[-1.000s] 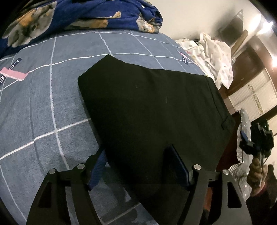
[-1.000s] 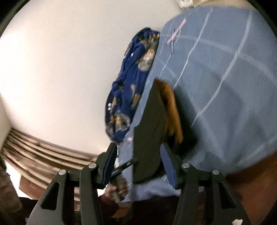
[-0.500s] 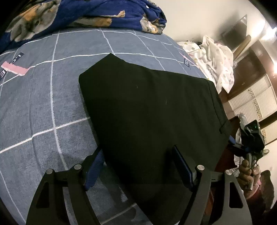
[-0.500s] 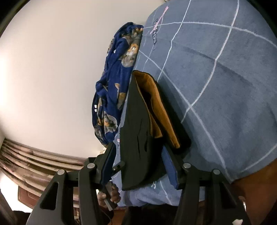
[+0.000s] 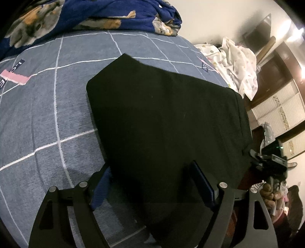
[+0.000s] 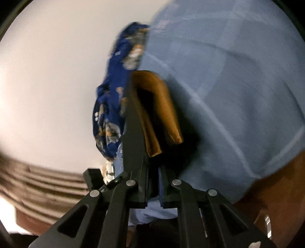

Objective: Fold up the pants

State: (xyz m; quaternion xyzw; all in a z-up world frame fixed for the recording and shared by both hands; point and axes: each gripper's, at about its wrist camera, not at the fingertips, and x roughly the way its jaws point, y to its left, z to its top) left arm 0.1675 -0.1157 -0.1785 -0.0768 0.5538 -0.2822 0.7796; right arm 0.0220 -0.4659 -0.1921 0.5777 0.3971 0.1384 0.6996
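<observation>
The black pants [image 5: 167, 114] lie folded flat on the blue-grey checked bedspread [image 5: 43, 114]. My left gripper [image 5: 152, 185] is open, its jaws straddling the near edge of the pants. The right gripper shows in the left wrist view [image 5: 266, 162] at the pants' right corner by the bed edge. In the right wrist view my right gripper [image 6: 152, 183] is shut on the edge of the pants [image 6: 133, 133], whose tan lining [image 6: 158, 106] shows between the layers.
A dark blue blanket with animal prints [image 5: 85, 17] is heaped at the far end of the bed. White spotted cloth [image 5: 238, 63] lies beyond the bed's right side, near dark wooden furniture [image 5: 274, 72] and white drawers [image 5: 282, 114].
My right gripper's jaws have closed onto the pants' edge; they were open around it before. The left gripper has stayed open and edged slightly forward over the pants.
</observation>
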